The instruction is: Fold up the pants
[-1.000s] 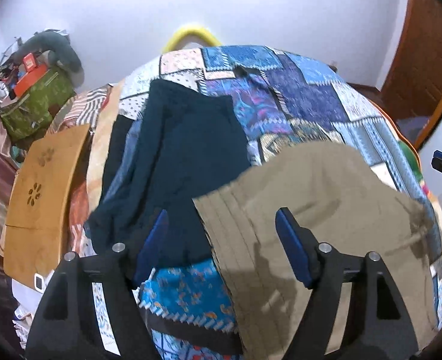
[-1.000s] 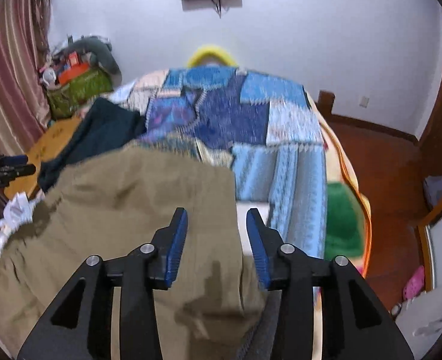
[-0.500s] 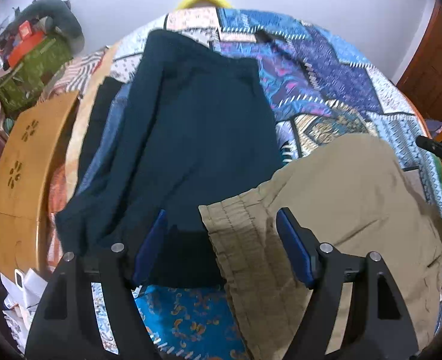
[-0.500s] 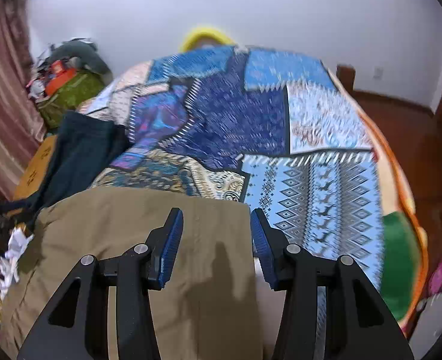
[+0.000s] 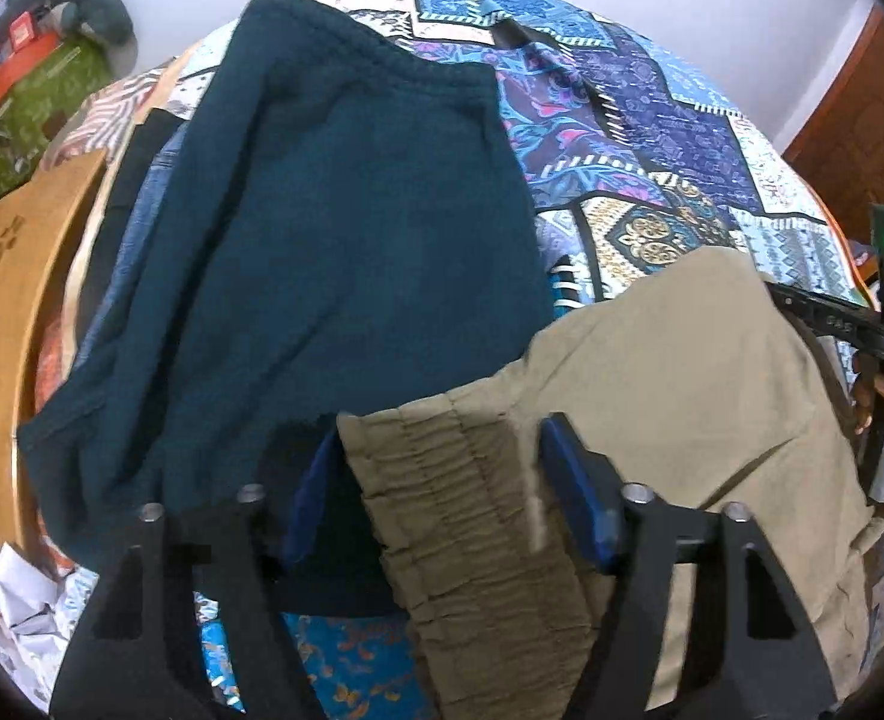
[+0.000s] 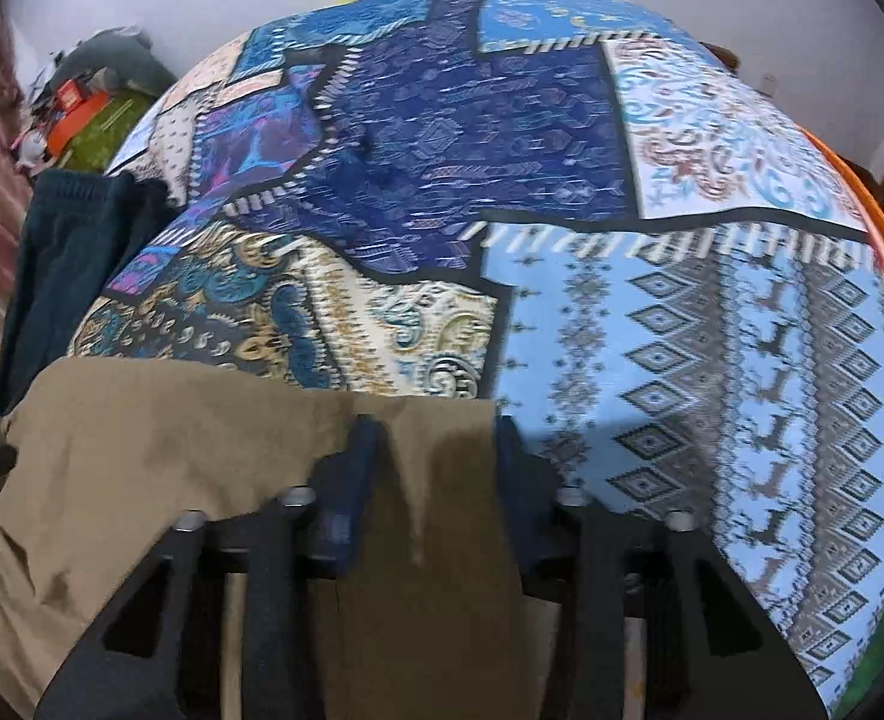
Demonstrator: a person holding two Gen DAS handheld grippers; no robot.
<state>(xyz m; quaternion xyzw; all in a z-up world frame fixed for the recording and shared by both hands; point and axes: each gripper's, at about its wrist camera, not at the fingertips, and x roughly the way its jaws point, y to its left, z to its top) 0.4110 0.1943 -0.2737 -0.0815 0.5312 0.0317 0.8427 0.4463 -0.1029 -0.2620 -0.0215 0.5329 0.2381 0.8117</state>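
Khaki pants (image 5: 670, 384) lie on the patchwork bedspread (image 5: 652, 138); they also show in the right wrist view (image 6: 159, 438). My left gripper (image 5: 435, 480) is open, its blue pads on either side of the gathered elastic waistband (image 5: 454, 480). My right gripper (image 6: 432, 450) is open, its pads on either side of the pants' far right corner. The right gripper also shows at the right edge of the left wrist view (image 5: 850, 324). Whether either gripper touches the cloth I cannot tell.
A dark teal garment (image 5: 333, 228) lies on the bed left of the khaki pants, also seen in the right wrist view (image 6: 69, 240). A wooden tray (image 5: 3, 312) and crumpled paper (image 5: 9, 600) are at the left. A green bag (image 5: 27, 114) stands by the wall.
Both grippers have moved down and forward onto the khaki pants. The left has come over the waistband, the right over the far right corner. Both stay open.
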